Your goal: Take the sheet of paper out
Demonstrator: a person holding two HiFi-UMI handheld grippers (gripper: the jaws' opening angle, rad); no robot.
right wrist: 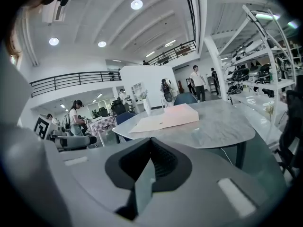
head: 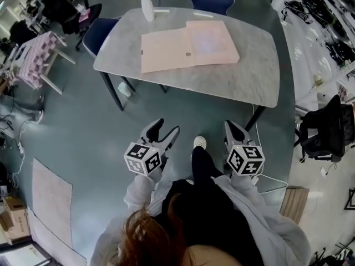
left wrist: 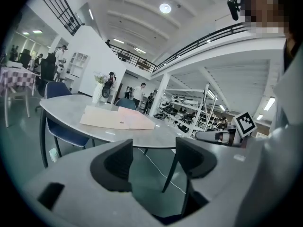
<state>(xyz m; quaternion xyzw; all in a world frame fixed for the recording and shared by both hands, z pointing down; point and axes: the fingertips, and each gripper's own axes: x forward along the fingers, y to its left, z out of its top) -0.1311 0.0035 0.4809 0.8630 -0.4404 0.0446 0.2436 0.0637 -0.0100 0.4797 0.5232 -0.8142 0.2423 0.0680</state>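
A beige folder (head: 166,50) lies open on the grey marble table (head: 249,76), with a pinkish sheet of paper (head: 211,40) on its right half. Both grippers hang in front of the person's body, well short of the table's near edge. My left gripper (head: 168,125) is open, its jaws apart with nothing between them. My right gripper (head: 229,124) is shut and empty. In the left gripper view the folder (left wrist: 116,118) shows far beyond the left gripper (left wrist: 151,160). Beyond the right gripper (right wrist: 150,162) in its own view, the folder (right wrist: 165,118) lies on the table.
A white vase with flowers (head: 147,7) stands at the table's far edge. Blue chairs (head: 102,32) sit at the table's far left and far side. A black office chair (head: 324,132) stands at the right. A checked table (head: 36,57) is off to the left.
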